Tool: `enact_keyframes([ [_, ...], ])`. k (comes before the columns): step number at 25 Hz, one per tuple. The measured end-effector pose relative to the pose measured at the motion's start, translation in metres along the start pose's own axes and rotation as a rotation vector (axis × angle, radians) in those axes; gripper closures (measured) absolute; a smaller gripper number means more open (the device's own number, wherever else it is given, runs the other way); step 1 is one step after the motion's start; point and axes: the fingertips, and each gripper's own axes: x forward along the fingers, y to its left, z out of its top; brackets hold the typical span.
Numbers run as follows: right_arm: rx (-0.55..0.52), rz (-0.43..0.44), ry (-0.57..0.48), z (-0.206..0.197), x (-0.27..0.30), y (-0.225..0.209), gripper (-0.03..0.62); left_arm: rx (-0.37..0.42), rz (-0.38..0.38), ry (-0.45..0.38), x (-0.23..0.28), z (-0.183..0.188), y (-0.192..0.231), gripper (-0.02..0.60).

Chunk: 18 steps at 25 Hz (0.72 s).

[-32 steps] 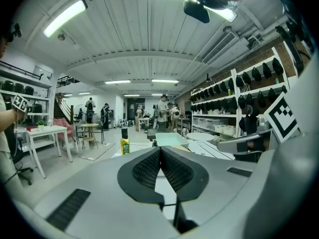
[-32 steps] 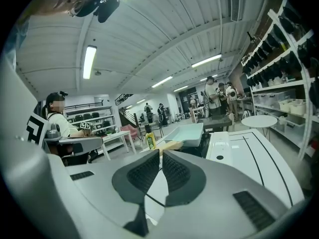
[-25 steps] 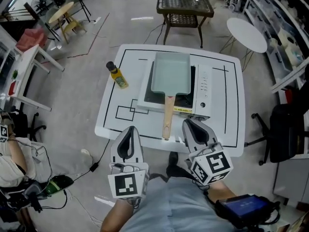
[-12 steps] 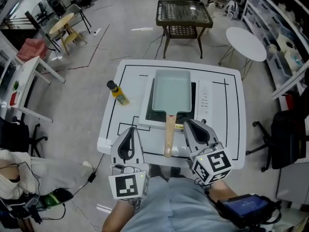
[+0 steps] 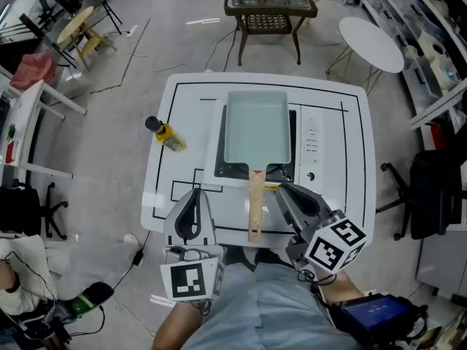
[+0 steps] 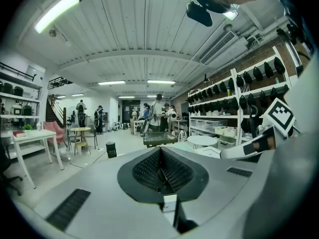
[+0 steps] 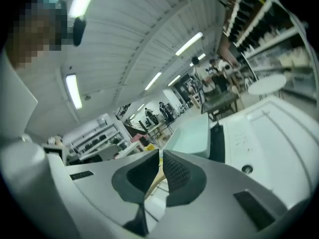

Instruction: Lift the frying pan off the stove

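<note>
Both sets of jaws are pressed together and empty: the left gripper (image 5: 193, 195) and the right gripper (image 5: 282, 190) flank the wooden handle (image 5: 255, 206) without touching it. The pale-green frying pan (image 5: 257, 126) sits on the stove (image 5: 311, 141), mid-table (image 5: 352, 188).

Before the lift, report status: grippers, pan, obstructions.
Left gripper, right gripper shut, empty. Pan on stove, handle between them, untouched. Bottle far left, clear of path.

Most of the stove (image 5: 310, 143) beneath the frying pan (image 5: 257, 126); bottle (image 5: 166, 135) label seemingly illegible.
</note>
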Motion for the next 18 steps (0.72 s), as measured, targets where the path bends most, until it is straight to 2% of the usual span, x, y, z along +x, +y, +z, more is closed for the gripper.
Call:
enact_keyframes([
  [2,0.238,0.101,0.016,-0.01,0.0,-0.001,0.541,-0.005,-0.008,0.02,0.004,-0.006,0.001,0.565],
  [3,0.348,0.15,0.02,-0.013,0.0,0.0,0.488,-0.009,-0.012,0.028,0.006,-0.009,0.001,0.565],
  [4,0.432,0.19,0.024,-0.016,0.0,0.001,0.381,-0.012,-0.016,0.036,0.007,-0.011,0.002,0.565],
  [5,0.481,0.216,0.031,-0.018,0.0,0.002,0.373,-0.015,-0.018,0.042,0.009,-0.012,0.002,0.565],
  [9,0.519,0.243,0.096,-0.031,0.003,0.0,0.362,-0.017,-0.029,0.063,0.019,-0.016,0.001,0.565],
  [18,0.599,0.298,0.169,-0.038,0.022,0.005,0.352,-0.027,-0.041,0.095,0.04,-0.023,0.013,0.565],
])
